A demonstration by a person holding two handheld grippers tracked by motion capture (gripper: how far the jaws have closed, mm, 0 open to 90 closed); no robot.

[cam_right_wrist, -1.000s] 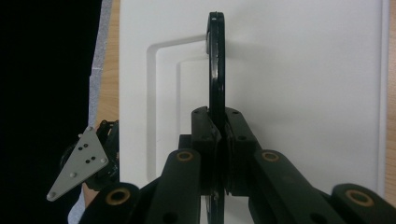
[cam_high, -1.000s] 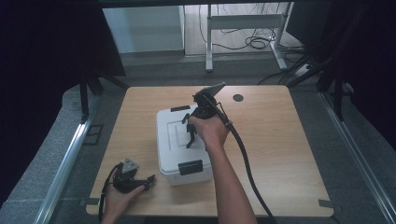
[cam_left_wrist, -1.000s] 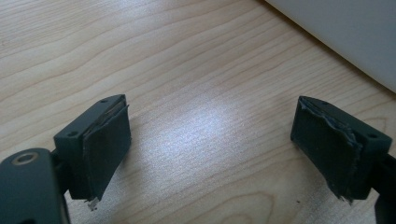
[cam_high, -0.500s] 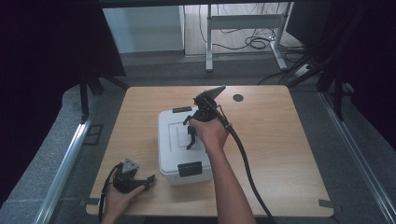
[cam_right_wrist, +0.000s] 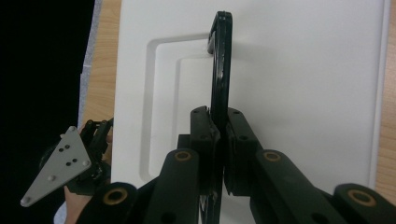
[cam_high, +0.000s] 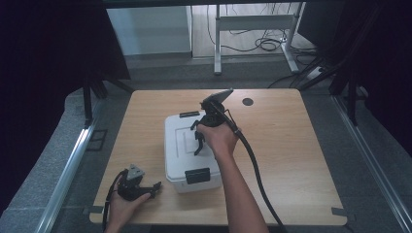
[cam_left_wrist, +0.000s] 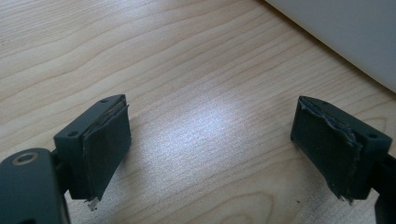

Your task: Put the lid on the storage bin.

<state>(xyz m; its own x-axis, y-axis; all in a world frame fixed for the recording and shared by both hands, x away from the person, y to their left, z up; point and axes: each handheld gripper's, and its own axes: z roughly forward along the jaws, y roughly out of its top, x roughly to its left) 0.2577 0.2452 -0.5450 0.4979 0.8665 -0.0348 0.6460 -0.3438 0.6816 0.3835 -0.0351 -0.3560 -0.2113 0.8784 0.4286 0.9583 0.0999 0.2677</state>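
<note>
The right tool [cam_right_wrist: 219,140] is clamped on the white box's [cam_right_wrist: 303,70] black handle [cam_right_wrist: 220,70]; the left tool [cam_left_wrist: 210,154] gapes wide over the table [cam_left_wrist: 187,70].

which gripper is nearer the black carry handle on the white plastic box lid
Right. The right gripper is shut on the black carry handle above the white plastic box. The left gripper, open, rests on the wooden table beside the box's near left corner.

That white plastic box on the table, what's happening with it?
A person works at a wooden table with a two-jaw gripper in each hand. The right gripper is shut on the raised black carry handle of the white plastic box with black latches, above its lid. The left gripper rests open on the tabletop, beside the box's near left corner, holding nothing.
</note>
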